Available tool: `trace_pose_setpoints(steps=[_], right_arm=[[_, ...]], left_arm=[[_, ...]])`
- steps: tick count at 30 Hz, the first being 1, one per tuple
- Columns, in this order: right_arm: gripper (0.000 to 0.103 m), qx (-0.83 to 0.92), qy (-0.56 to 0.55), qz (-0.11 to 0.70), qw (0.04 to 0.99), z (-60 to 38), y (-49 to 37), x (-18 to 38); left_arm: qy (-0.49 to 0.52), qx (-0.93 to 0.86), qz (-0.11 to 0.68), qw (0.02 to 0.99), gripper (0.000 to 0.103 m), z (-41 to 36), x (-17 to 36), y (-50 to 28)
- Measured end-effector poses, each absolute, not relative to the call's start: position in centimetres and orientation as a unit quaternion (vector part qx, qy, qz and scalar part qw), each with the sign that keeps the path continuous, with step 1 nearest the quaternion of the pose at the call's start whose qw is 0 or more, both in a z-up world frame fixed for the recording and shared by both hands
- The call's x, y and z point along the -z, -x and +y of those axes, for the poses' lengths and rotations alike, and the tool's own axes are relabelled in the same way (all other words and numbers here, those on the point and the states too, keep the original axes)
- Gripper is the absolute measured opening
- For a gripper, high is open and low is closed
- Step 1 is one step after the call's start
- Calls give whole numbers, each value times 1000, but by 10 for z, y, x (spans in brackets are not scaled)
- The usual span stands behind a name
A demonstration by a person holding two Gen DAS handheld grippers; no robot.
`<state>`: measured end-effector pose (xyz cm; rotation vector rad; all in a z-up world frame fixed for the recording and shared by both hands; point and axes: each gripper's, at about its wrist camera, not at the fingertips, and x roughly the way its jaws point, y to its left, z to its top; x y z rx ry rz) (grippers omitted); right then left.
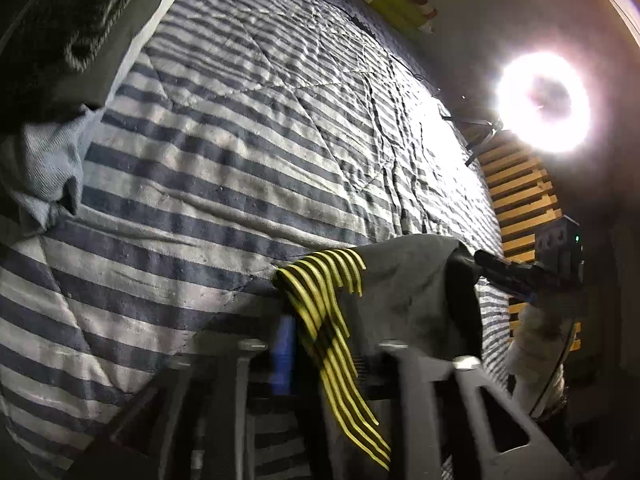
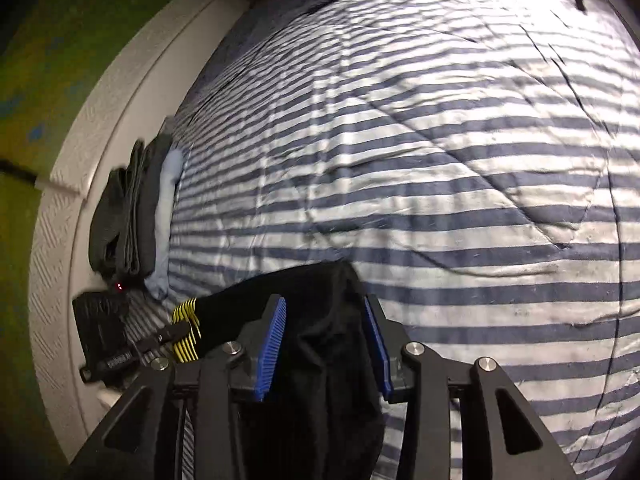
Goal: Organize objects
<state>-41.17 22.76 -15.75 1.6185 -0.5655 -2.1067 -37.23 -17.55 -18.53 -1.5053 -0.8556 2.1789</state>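
We found the striped quilt [image 2: 440, 160] covering the bed, folded clothes [image 2: 132, 216] stacked at its headboard edge. The dark garment with yellow stripes [image 1: 400, 288] hung between both tools near the bed's near edge. The right gripper [image 2: 324, 344] stood partly open around the cloth, pads not pressing. The left gripper [image 1: 332, 360] we could not judge. We judged the garment might slip and bunch.
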Motion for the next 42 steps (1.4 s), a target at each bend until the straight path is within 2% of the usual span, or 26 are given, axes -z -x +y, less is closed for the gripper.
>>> trace_pose_setpoints(steps=[1, 2, 3, 5, 8, 10, 12, 14, 16, 18, 20, 24, 25, 29, 31, 33, 35, 42], right_arm=[[27, 762, -585, -185, 209, 222, 411, 157], [5, 767, -587, -157, 207, 213, 410, 158], [6, 771, -591, -127, 201, 206, 411, 159], [6, 785, -585, -94, 180, 201, 416, 158], [6, 787, -582, -110, 172, 212, 431, 165], [9, 779, -592, -107, 180, 218, 433, 172], [20, 786, -583, -122, 169, 228, 429, 169], [51, 804, -557, -128, 164, 239, 419, 162], [59, 805, -547, -139, 184, 243, 413, 163], [59, 793, -554, -154, 203, 241, 415, 171], [61, 796, -548, -152, 207, 236, 416, 177], [63, 803, -523, -181, 223, 228, 420, 179], [60, 801, -518, -190, 234, 225, 420, 180], [26, 802, -522, -145, 251, 207, 413, 183], [11, 794, -529, -169, 248, 211, 415, 186], [8, 789, -525, -206, 244, 220, 414, 183], [7, 802, -506, -202, 244, 220, 404, 165], [7, 853, -407, -193, 262, 216, 345, 55]], left_arm=[[532, -769, -305, 180, 43, -176, 186, 372], [530, -772, -303, 179, 41, -174, 187, 371], [529, -775, -295, 179, 41, -172, 186, 372], [522, -791, -271, 171, 28, -167, 181, 369], [523, -793, -267, 160, 29, -161, 184, 371], [522, -790, -280, 158, 37, -163, 187, 372], [516, -789, -289, 165, 46, -166, 189, 372], [512, -791, -290, 167, 51, -163, 190, 373], [507, -797, -285, 166, 51, -161, 190, 371], [504, -802, -275, 168, 50, -152, 189, 372], [510, -799, -270, 170, 14, -146, 191, 374], [501, -797, -289, 173, 9, -149, 190, 374], [496, -797, -297, 175, 8, -152, 188, 372], [496, -798, -293, 176, 8, -153, 187, 372], [495, -797, -298, 177, 8, -152, 185, 373], [488, -797, -307, 182, 8, -151, 177, 372], [478, -804, -299, 190, 8, -150, 160, 367], [390, -861, -251, 209, 8, -154, 51, 320]])
